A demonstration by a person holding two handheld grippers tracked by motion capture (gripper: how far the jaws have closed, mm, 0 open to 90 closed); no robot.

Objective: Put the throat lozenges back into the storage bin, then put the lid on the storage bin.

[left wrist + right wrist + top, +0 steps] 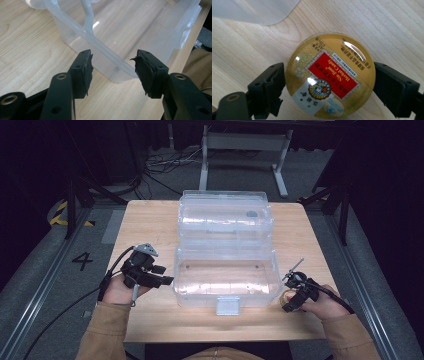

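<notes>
While the right claw [329, 82] is clamped on the round herbal candy tin [330, 75], the tin sits low over the wooden tabletop [150, 220], just beside the front right corner of the clear plastic box [225, 280]. Its lid [225, 215] stands open. The left claw [113, 71] has its jaws apart, empty, straddling the box's near left corner without touching.
</notes>
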